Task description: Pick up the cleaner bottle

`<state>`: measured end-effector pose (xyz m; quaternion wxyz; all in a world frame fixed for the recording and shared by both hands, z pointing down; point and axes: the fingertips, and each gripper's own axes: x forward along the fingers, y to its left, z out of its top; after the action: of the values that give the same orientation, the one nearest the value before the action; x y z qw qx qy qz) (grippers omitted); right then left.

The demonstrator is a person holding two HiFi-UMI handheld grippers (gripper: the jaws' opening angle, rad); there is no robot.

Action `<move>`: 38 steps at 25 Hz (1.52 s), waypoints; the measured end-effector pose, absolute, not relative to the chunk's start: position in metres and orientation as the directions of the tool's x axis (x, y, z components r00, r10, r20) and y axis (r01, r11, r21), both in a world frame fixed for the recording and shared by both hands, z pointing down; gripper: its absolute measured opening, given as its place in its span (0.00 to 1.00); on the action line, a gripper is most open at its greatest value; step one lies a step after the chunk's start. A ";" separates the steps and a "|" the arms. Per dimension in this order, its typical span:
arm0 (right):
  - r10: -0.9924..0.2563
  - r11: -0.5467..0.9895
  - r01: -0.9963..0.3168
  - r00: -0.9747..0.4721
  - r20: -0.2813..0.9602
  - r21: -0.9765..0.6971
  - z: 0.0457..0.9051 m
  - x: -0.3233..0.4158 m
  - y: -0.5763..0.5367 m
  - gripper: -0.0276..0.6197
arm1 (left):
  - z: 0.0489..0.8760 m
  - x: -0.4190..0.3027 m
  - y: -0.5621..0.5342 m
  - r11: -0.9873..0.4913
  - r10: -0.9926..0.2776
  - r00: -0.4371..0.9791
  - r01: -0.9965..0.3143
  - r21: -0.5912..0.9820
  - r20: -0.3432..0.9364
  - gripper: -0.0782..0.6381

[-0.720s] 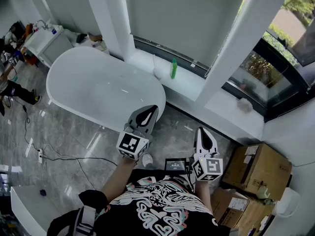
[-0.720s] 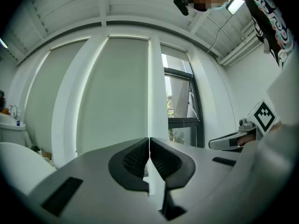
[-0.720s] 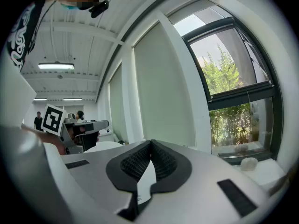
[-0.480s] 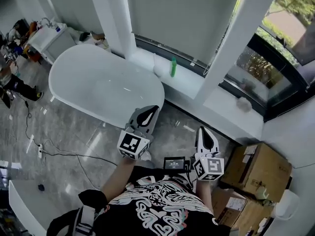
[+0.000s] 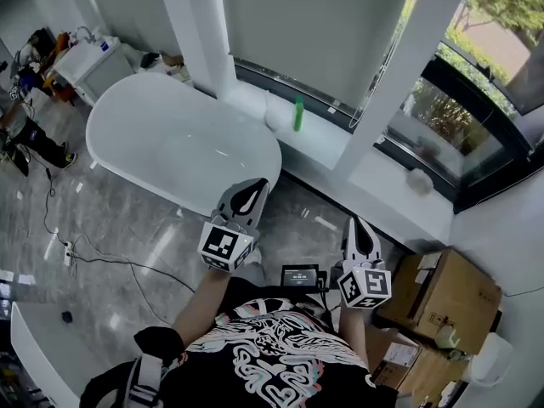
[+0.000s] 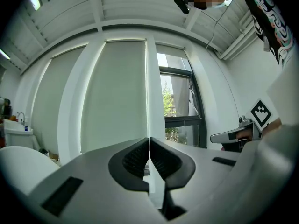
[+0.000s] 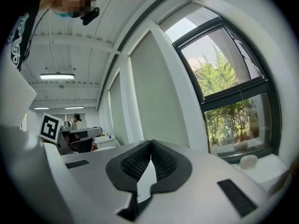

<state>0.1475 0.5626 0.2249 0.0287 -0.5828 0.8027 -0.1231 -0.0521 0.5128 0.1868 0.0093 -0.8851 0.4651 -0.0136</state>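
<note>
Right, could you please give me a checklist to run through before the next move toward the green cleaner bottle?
1. Bottle found: ok; the cleaner bottle stands upright on the window ledge.
2. Is the left tool empty: ok, jaws together on nothing.
3. Is the right tool empty: ok, jaws together on nothing.
4. Jaws ready to grasp: not ok, both need opening.
5. Tool near bottle: not ok, both are well short of the ledge.
6. Room beside bottle: cannot tell; a white object sits close beside it.
</note>
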 end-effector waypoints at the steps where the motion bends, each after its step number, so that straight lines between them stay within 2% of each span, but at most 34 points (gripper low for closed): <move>1: -0.942 0.291 -0.930 -0.319 0.102 -0.225 0.227 0.149 0.561 0.09 | 0.189 -0.051 0.511 -0.564 -0.826 0.564 -0.825 -0.027 0.015 0.13; 13: -0.934 0.314 -0.930 -0.339 0.114 -0.190 0.233 0.139 0.493 0.08 | 0.205 -0.057 0.435 -0.552 -0.833 0.552 -0.833 -0.011 0.019 0.13; 30: -0.943 0.237 -0.950 -0.275 0.188 -0.202 0.247 0.108 0.286 0.09 | 0.221 -0.085 0.212 -0.611 -0.789 0.610 -0.792 0.015 0.080 0.13; 38: -0.965 0.172 -0.977 -0.193 0.178 -0.126 0.252 0.097 0.205 0.09 | 0.236 -0.101 0.123 -0.633 -0.769 0.632 -0.774 0.026 0.093 0.13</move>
<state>0.0974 0.2052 0.2516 -0.0282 -0.6346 0.7651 -0.1059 -0.1011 0.1226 0.2360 -0.0317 -0.9029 0.4272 -0.0366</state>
